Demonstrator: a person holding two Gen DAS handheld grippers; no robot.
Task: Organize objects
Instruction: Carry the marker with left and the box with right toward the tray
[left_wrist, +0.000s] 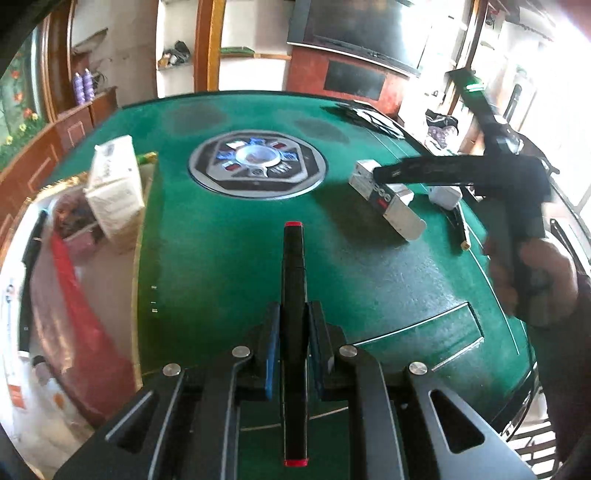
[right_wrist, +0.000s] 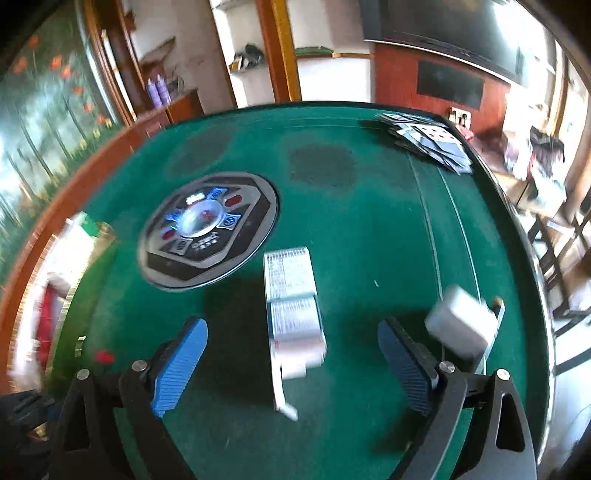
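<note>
The left hand-held gripper is clamped on a black marker w/ red ends; the marker runs lengthwise between the blue pads and sticks out ahead of them over the green desk.

The right hand-held gripper is spread wide, nothing between its pads. It hangs above a white carton w/ an open flap, which lies flat on the desk just right of the round centre panel. In the left view the same carton sits under the right gripper's fingers; can't tell if they touch it.

A small white box is near the desk's right edge, beside the right pad, blurred. Loose playing cards lie spread at the far right corner. Off the desk's left edge, a white paper bag stands tilted, above other clutter.
</note>
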